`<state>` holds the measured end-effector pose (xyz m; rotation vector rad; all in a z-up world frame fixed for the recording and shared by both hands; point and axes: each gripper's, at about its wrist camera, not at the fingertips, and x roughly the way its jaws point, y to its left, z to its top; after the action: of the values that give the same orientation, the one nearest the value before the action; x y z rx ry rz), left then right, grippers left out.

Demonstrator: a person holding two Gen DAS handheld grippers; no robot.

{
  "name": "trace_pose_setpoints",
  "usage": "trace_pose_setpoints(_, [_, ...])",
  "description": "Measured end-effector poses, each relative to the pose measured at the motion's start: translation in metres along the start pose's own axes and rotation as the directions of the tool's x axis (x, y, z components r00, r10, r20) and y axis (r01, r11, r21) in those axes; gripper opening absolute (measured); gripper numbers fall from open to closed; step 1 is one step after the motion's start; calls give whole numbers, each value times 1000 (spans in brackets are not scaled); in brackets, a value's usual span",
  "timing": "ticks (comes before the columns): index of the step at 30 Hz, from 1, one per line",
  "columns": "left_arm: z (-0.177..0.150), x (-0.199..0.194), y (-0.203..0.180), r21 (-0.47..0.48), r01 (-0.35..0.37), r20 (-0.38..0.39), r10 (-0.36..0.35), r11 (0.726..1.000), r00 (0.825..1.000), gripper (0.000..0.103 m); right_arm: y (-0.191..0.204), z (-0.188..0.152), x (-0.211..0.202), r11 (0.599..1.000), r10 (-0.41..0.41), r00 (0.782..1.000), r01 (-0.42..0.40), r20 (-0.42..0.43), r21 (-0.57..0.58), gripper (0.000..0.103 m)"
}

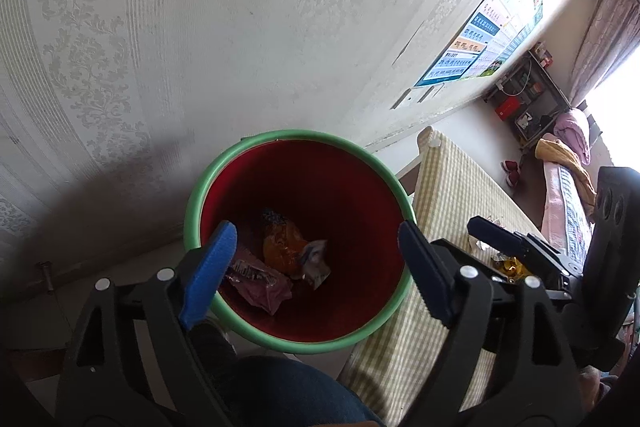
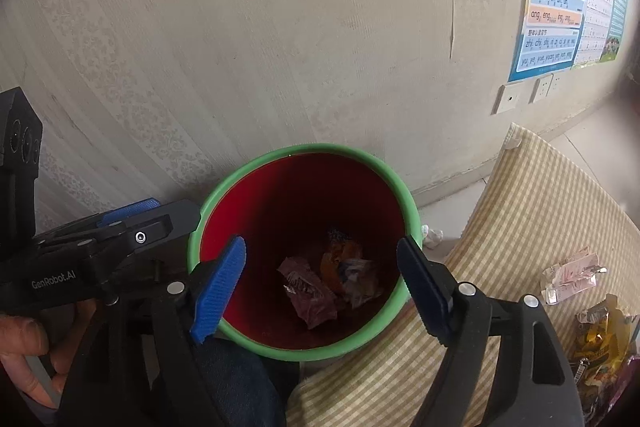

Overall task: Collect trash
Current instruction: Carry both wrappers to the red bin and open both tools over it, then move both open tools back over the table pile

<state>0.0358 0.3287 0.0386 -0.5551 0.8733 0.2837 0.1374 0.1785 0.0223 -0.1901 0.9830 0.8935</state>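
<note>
- The left gripper (image 1: 316,251) is held over a red bin with a green rim (image 1: 224,163), which stands on the floor against a patterned wall (image 1: 200,27); its blue-padded fingers (image 1: 212,271) are spread wide, with nothing between them.
- The right gripper (image 2: 322,271) is held over the same bin (image 2: 248,163), its fingers (image 2: 220,283) likewise spread apart and empty.
- Three crumpled wrappers are seen at the bottom of the bin, well below both pairs of fingertips: a pink wrapper (image 1: 260,281), an orange wrapper (image 1: 282,245) and a pale wrapper (image 1: 316,261).
- In the right wrist view the same three lie framed between the open fingers: pink (image 2: 308,293), orange (image 2: 334,261), pale (image 2: 362,281).
- More trash is left on a checked yellow cloth (image 2: 520,211) just right of the bin: a pale pink wrapper (image 2: 570,273) and a yellow snack packet (image 2: 600,335), both outside the fingers' span.
- A crumpled white scrap (image 2: 432,235) lies on the floor between the bin and the cloth.
- A hand (image 2: 28,351) is seen gripping the left gripper's handle.
</note>
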Motion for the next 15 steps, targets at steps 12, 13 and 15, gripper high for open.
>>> trace_pose_setpoints(12, [-12,-28,-37,50,16,33,-17,999,999,97,-22,-28,-61,996,-56,996,51,68,66,87])
trace_pose_setpoints(13, [-14,-29,-41,56,20,31,-22,998,999,97,-26,-31,-68,995,-65,995,59,75,76,88])
trace_pose_setpoints(15, [-18,-30,-52,70,30,25,-32,997,999,97,-34,-39,-81,992,-83,993,75,85,97,89])
